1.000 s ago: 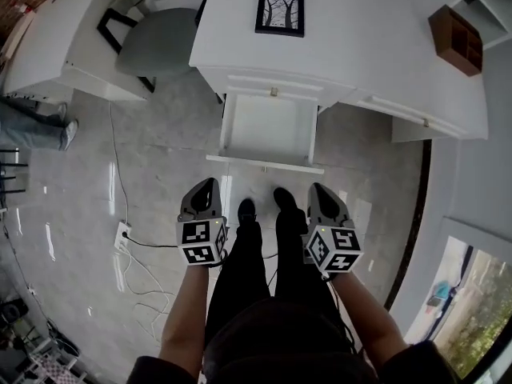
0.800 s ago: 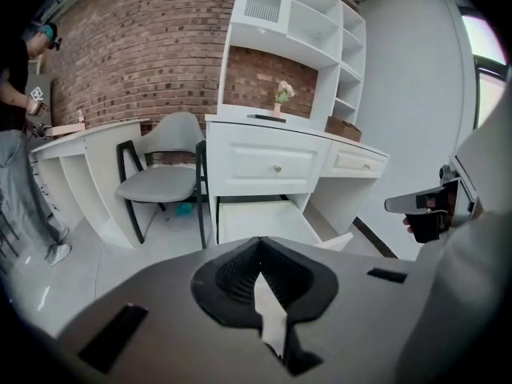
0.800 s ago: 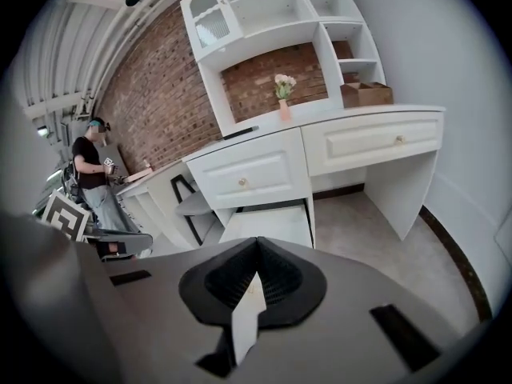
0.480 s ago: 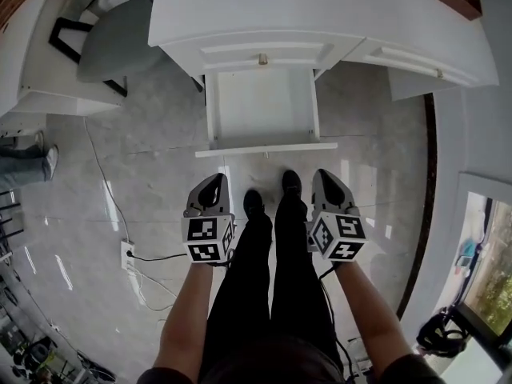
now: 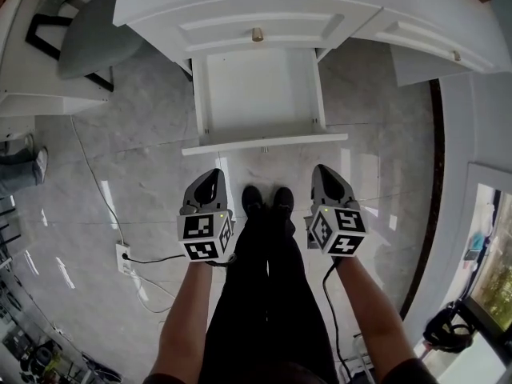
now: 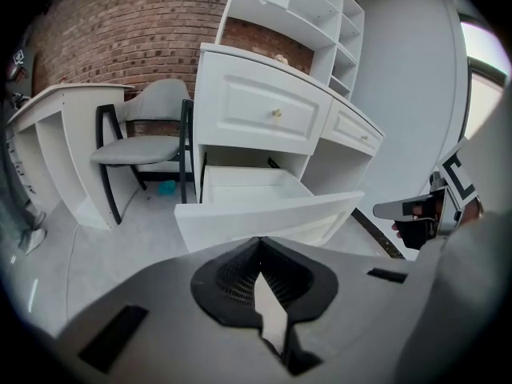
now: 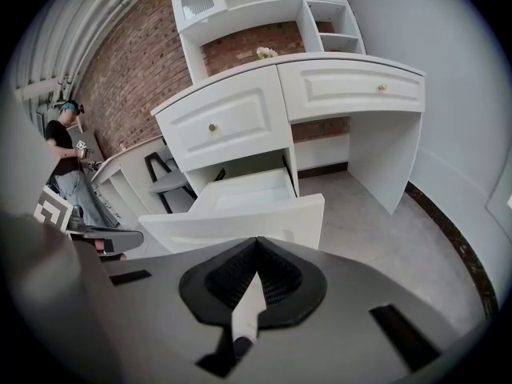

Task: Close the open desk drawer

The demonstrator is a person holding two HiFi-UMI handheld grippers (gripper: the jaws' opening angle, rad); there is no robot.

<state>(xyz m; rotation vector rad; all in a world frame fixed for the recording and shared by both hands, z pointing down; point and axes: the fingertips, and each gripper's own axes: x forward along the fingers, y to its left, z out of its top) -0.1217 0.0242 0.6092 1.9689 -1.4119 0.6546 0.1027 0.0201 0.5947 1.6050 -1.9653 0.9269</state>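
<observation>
Head view: drawer (image 5: 258, 94) is fully out at 12 o'clock, under the bench (image 5: 240, 2), and empty. Left gripper (image 5: 210, 176) and right gripper (image 5: 323, 174) flank the legs with tips aimed at the drawer front, near but not touching. Likely staged for a two-point push so it slides in straight.

Left gripper view: fingers (image 6: 232, 282) clenched on nothing. Drawer front is dead ahead at 12 with a clear gap. A closed tip should make a stiffer pusher. Chair (image 6: 140, 146) at 10, off the path.

Right gripper view: fingers clenched, empty. Drawer front at 12, edging toward 11. Push not yet begun.
</observation>
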